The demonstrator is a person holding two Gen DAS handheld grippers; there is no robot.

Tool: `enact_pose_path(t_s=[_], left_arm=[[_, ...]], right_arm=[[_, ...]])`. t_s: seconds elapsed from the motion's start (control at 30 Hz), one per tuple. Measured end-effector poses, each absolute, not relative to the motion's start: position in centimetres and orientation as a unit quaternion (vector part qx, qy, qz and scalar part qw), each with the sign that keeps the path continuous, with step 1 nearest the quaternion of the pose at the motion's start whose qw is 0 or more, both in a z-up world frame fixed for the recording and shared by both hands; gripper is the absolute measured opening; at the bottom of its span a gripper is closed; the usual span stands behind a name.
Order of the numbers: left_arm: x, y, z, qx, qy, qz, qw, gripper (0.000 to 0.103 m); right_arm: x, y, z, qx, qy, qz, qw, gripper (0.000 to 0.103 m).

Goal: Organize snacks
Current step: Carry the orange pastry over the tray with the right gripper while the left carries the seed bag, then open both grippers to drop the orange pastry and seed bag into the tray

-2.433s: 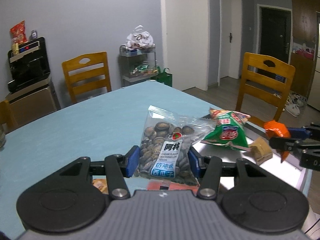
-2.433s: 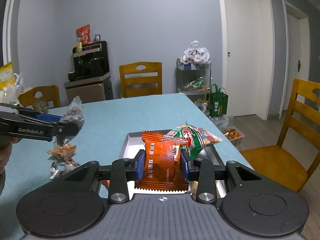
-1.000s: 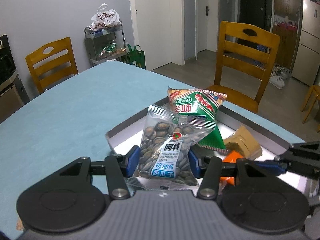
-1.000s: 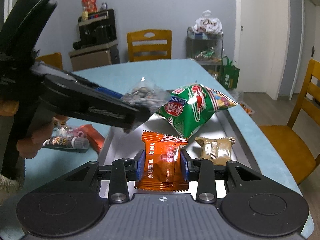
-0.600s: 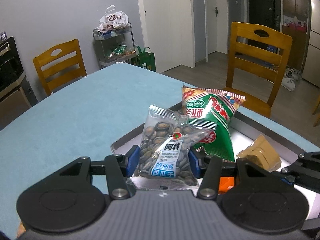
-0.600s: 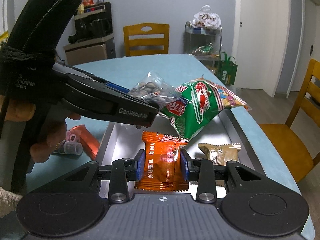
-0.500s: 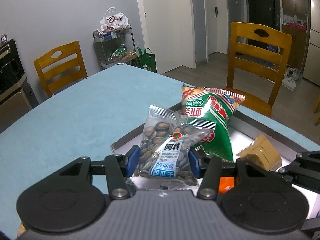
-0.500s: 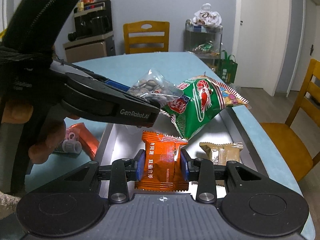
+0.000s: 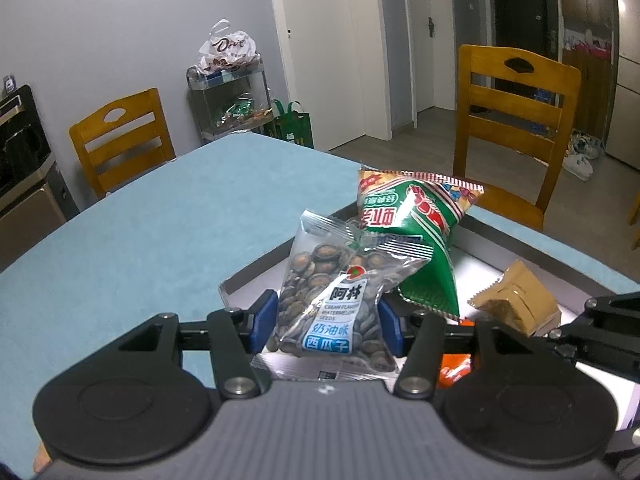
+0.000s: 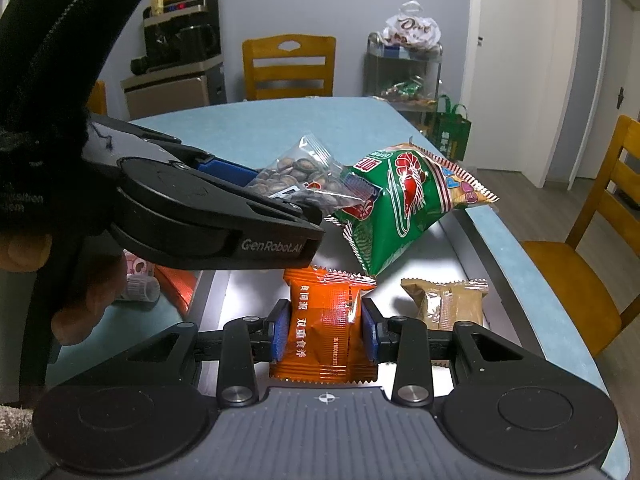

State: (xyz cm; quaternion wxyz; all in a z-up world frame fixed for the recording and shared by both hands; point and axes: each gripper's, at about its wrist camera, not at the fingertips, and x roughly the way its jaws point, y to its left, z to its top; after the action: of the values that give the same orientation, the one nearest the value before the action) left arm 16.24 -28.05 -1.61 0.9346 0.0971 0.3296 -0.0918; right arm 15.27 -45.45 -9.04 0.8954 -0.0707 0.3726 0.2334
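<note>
The left gripper (image 9: 327,322) is squeezing a clear bag of watermelon seeds (image 9: 336,300) between its two blue pads. Its jaws are pressed against both sides of the bag. The bag is standing up in the grip, with its top pointing away from the camera. In the right wrist view, the left gripper (image 10: 276,200) is reaching in from the left side and is hanging over the near-left part of the metal tray (image 10: 472,236). The person's left hand (image 10: 76,292) is wrapping around its black handle. The seed bag (image 10: 304,180) is up in the air, and its far end is touching or just in front of the green shrimp chip bag (image 10: 404,208); the pictures are not making clear which.

The right gripper (image 10: 325,334) is clamping an orange snack packet (image 10: 324,332). Its jaws are shut tight on the packet's sides. The gripper is pointing forward along the tray and is holding the packet low over the shiny tray floor. Whether the packet is touching the floor is hard to tell.

The green chip bag (image 9: 416,232) is leaning in the tray with one corner tilting up over the far edge. A small brown packet (image 10: 448,304) is lying flat in the tray, just to the right of the orange one. The tray is sitting on a blue table (image 9: 152,232). Wooden chairs (image 9: 516,128) are standing around the table.
</note>
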Motion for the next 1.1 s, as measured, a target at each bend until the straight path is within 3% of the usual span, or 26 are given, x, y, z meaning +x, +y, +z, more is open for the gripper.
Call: enact_pose_path(t_s=[0.17,0.6,0.7,0.93,1.1], left_arm=[[16.1,-27.7,-1.5,0.096,0.33,-0.087,0.935,0.058],[15.3,-26.6,-0.8,0.074,0.322,-0.087,0.94,0.09],[15.0,-26.4,-0.5,0.069,0.319,-0.087,0.941,0.093],[14.0,-25.5,0.4,0.058,0.313,-0.085,0.944,0.097],[13.3,-24.8,0.9,0.053,0.31,-0.085,0.946,0.098]], right_arm=[[15.2,-45.4,-9.3,-0.074,0.373,0.232,0.895,0.038],[14.4,-45.5,-8.8,-0.071,0.36,0.229,0.902,0.041],[14.1,-45.7,-8.5,-0.07,0.355,0.229,0.904,0.049],[13.3,-46.0,-7.7,-0.063,0.34,0.23,0.91,0.08],[13.0,-46.0,-7.2,-0.065,0.336,0.23,0.911,0.085]])
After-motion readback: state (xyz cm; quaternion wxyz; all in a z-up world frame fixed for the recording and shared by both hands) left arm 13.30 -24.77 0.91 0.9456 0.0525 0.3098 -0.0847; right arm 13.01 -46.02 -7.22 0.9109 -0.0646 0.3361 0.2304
